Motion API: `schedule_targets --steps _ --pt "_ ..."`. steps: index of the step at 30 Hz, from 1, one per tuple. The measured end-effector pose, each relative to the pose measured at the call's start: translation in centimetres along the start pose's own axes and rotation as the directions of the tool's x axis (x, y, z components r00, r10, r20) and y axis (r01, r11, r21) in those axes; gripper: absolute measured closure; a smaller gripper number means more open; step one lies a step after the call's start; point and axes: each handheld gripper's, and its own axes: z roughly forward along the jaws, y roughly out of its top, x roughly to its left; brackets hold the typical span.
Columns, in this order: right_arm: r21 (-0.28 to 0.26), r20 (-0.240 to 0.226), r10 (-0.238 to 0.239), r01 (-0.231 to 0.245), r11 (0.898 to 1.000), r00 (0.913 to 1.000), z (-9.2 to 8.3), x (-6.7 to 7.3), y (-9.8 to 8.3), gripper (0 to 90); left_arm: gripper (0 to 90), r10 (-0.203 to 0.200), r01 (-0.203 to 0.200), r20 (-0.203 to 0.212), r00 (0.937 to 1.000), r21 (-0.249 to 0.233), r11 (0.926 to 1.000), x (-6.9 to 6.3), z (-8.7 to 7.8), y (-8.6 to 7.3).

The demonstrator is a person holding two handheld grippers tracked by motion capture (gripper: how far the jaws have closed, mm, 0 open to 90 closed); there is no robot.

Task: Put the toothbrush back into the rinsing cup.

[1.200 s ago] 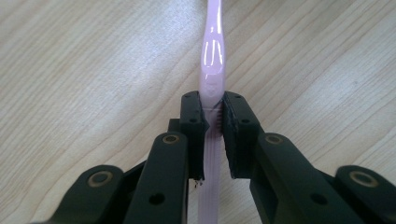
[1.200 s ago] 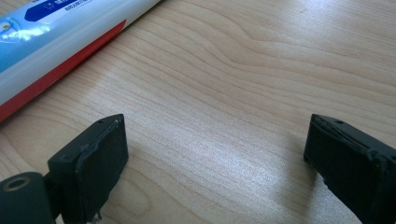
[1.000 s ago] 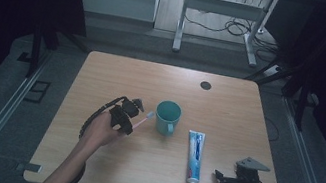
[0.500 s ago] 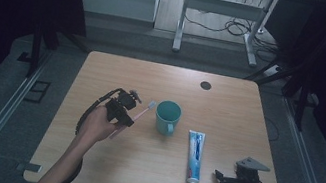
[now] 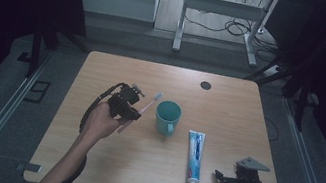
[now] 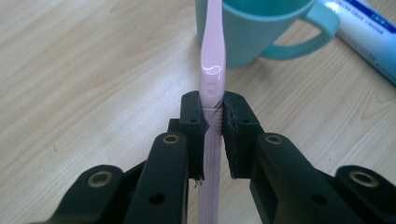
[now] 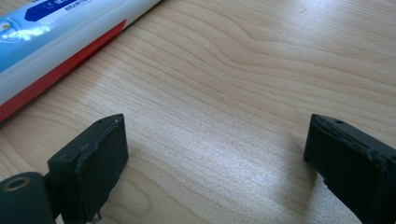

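- The left gripper (image 5: 133, 112) was clamped on a pink toothbrush (image 5: 146, 107), its jaws pressed against both sides of the handle partway along, as the left gripper view showed (image 6: 213, 88).
- The toothbrush was held clear of the tabletop (image 5: 103, 157), tilted, with its bristled head (image 5: 158, 96) pointing up and toward the teal mug (image 5: 167, 116), just left of the rim.
- The toothbrush looked light, thin and stiff, made of glossy plastic, so I judged it liable to slip or swivel between the pads if held loosely.
- The ribbed stretch of the handle, where the jaws sat, seemed the best place to hold it; a hold near the narrow neck would probably let it pivot.
- The mug stood upright and open, with its handle turned toward the person. It looked rigid and steady enough to take the brush.
- The right gripper (image 5: 226, 180) rested near the tabletop's near right corner with its jaws wide apart and nothing between them, just beside the cap end of a toothpaste tube (image 5: 194, 153).
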Motion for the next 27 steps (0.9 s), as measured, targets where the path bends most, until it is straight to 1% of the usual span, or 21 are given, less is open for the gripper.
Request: schedule_targets --steps 3,6,10,12,14,15,16,17,20,21,25,27 --pt "-0.001 0.0 -0.003 0.003 1.0 1.0 0.0 0.0 0.0 5.7 79.4 0.002 -0.002 0.01 0.9999 -0.027 0.9996 -0.1 -0.2 0.2" --pt "-0.002 0.0 -0.003 0.003 1.0 1.0 0.0 0.0 0.0 5.7 79.4 0.01 -0.009 0.011 0.9999 -0.045 0.999 -0.1 -0.3 0.5" --pt "-0.002 0.0 -0.003 0.003 1.0 1.0 0.0 0.0 0.0 5.7 79.4 0.012 -0.011 0.019 0.9998 -0.081 0.9966 -0.2 -0.6 1.0" --pt "-0.001 -0.001 -0.003 0.003 1.0 1.0 0.0 0.0 0.0 5.7 79.4 0.007 -0.005 0.022 0.9997 -0.099 0.9951 -0.3 -0.7 1.2" --pt "-0.001 -0.001 -0.003 0.003 1.0 1.0 0.0 0.0 0.0 5.8 79.4 0.008 -0.005 0.026 0.9996 -0.111 0.9938 -0.3 -0.7 1.3" --pt "0.0 0.0 0.0 0.0 1.0 1.0 0.0 0.0 0.0 5.7 79.4 0.016 -0.013 0.026 0.9995 -0.117 0.9931 -0.3 -0.7 1.5" --pt "-0.001 -0.001 -0.003 0.003 1.0 1.0 0.0 0.0 0.0 5.7 79.4 0.008 -0.005 0.026 0.9996 -0.125 0.9922 -0.4 -0.7 1.5" --pt "-0.002 -0.001 -0.002 0.002 1.0 1.0 0.0 0.0 0.0 5.7 79.4 0.011 -0.008 0.026 0.9996 -0.13 0.9914 -0.4 -0.8 1.6" --pt "-0.002 -0.001 -0.003 0.003 1.0 1.0 0.0 0.0 0.0 5.7 79.4 0.003 0.002 0.028 0.9996 -0.154 0.9881 -0.4 -0.7 1.8" --pt "-0.001 -0.001 -0.002 0.002 1.0 1.0 0.0 0.0 0.0 5.7 79.4 0.008 -0.003 0.029 0.9995 -0.159 0.9873 -0.4 -0.7 1.9" --pt "0.0 -0.001 0.0 0.0 1.0 1.0 0.0 0.0 0.0 5.7 79.4 0.0 0.006 0.036 0.9993 -0.182 0.9833 -0.4 -0.7 2.2" --pt "-0.001 -0.001 -0.002 0.002 1.0 1.0 0.0 0.0 0.0 5.7 79.4 0.005 0.001 0.034 0.9994 -0.196 0.9806 -0.4 -0.6 2.4"
